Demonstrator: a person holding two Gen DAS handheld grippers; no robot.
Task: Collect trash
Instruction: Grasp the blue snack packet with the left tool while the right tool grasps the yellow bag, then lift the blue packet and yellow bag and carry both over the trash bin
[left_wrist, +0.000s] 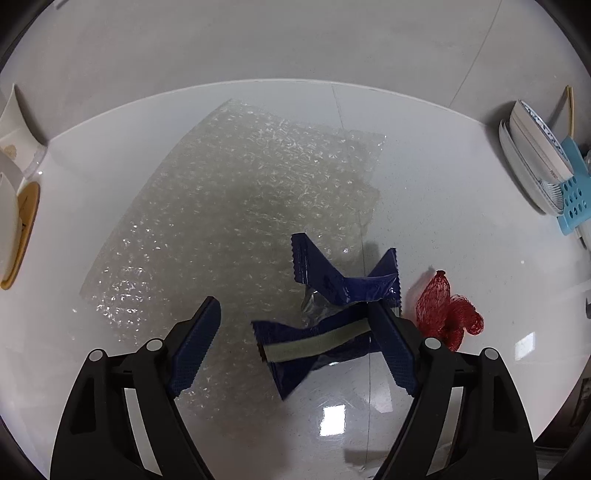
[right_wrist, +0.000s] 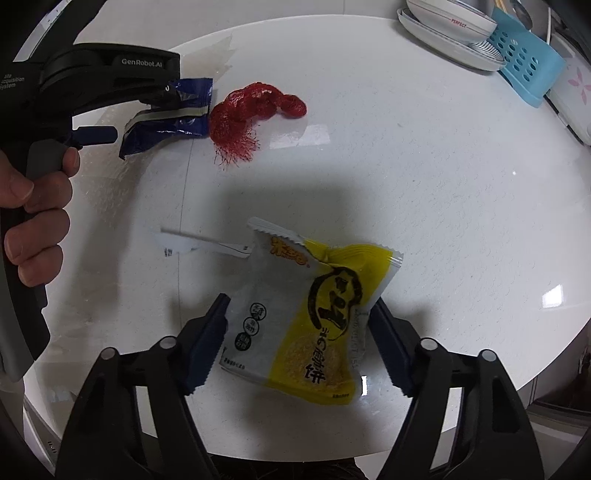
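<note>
A crumpled dark blue wrapper (left_wrist: 332, 317) lies on the white table (left_wrist: 480, 221), partly over a sheet of bubble wrap (left_wrist: 240, 206). My left gripper (left_wrist: 291, 304) stands open around it. The right pad touches the wrapper and the left pad is clear of it. A red mesh net (left_wrist: 443, 314) lies just to the right. In the right wrist view a yellow and white snack wrapper (right_wrist: 314, 314) spans the gap of my right gripper (right_wrist: 297, 302). Both pads press on its side edges and it is bowed. The blue wrapper (right_wrist: 170, 125) and red net (right_wrist: 255, 107) lie further off.
A white torn plastic strip (right_wrist: 207, 245) lies left of the snack wrapper. Plates (right_wrist: 450, 33) and a light blue basket (right_wrist: 524, 55) stand at the far right edge. A hand (right_wrist: 37, 206) holds the left gripper's handle. White cups and a yellowish board (left_wrist: 22, 229) sit at the far left.
</note>
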